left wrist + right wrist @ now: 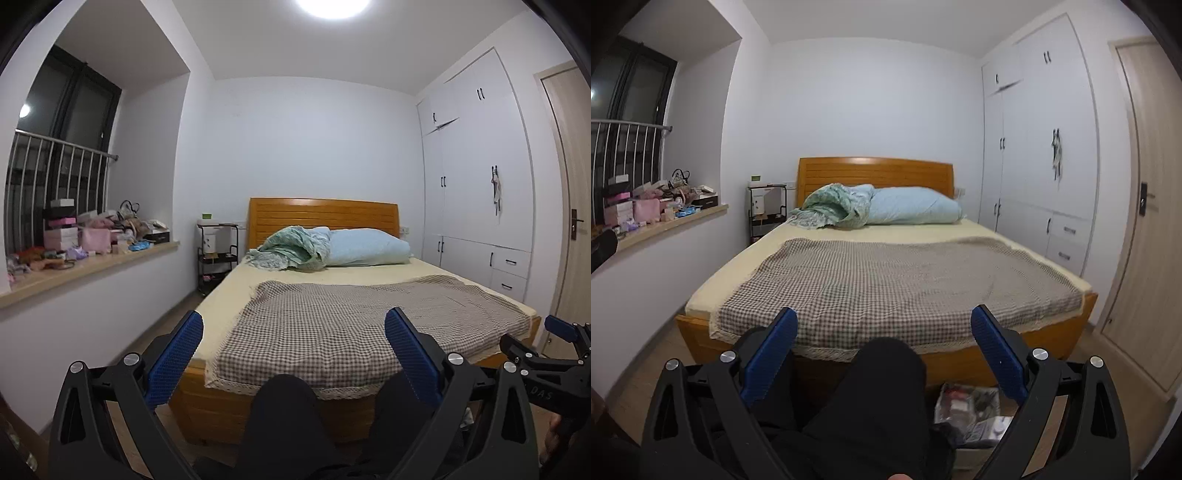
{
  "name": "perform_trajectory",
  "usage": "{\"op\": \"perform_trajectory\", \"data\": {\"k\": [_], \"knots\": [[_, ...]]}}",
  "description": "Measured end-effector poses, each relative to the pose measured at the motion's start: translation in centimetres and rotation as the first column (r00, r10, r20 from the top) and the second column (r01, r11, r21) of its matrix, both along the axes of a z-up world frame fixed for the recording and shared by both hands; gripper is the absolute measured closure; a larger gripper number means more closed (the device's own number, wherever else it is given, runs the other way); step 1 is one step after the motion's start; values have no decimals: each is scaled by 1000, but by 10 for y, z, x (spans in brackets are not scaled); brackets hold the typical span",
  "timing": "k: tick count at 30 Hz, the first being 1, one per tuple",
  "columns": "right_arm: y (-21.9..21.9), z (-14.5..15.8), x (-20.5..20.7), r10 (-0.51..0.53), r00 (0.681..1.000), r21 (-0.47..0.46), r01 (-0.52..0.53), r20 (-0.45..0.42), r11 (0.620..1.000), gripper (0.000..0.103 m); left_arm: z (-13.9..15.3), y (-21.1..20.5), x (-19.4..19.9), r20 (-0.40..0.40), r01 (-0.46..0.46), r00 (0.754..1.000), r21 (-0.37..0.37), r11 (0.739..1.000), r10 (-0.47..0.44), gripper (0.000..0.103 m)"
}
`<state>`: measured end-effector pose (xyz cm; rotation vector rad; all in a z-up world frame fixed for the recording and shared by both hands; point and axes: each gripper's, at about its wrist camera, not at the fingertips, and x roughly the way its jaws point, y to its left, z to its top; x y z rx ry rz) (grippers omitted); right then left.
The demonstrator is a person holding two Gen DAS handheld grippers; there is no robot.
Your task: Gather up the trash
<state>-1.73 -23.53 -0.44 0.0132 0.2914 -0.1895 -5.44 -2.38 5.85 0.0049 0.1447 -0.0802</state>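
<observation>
Both grippers face a bed from beyond its foot. My left gripper [294,317] is open, its blue pads [177,354] wide apart with nothing between them. My right gripper [884,314] is open too and holds nothing; it also shows at the right edge of the left wrist view as the right gripper [561,332]. On the floor by the bed's foot, low right in the right wrist view, lies a heap of plastic wrappers and packaging [971,410], partly hidden by the right finger. A person's knees in dark trousers [886,387] rise below the grippers.
The wooden bed [321,214] carries a checked blanket [332,325], a blue pillow [369,245] and a crumpled green cover [291,251]. A cluttered window sill [88,269] runs on the left, with a black trolley [216,254] beside the headboard. White wardrobe [476,184] and door [1145,221] stand right.
</observation>
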Motion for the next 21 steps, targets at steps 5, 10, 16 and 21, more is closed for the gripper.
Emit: {"op": "perform_trajectory", "data": {"k": [5,10,16,21], "knots": [[-7,1,-4,-20,1000,25,20,8,1000,12,0,-7,-1,-1,16,1000,17,1000,-16,7],[-5,0,-7,-18,1000,32,18,5,999,12,-1,-9,-1,0,20,1000,27,999,-20,7],[-2,1,-11,1,1000,24,-2,10,1000,12,-1,-6,-1,-2,14,1000,13,1000,-14,7],[-2,-2,-9,0,1000,21,0,-9,1000,12,0,-6,2,-8,17,1000,14,1000,-17,7]]}}
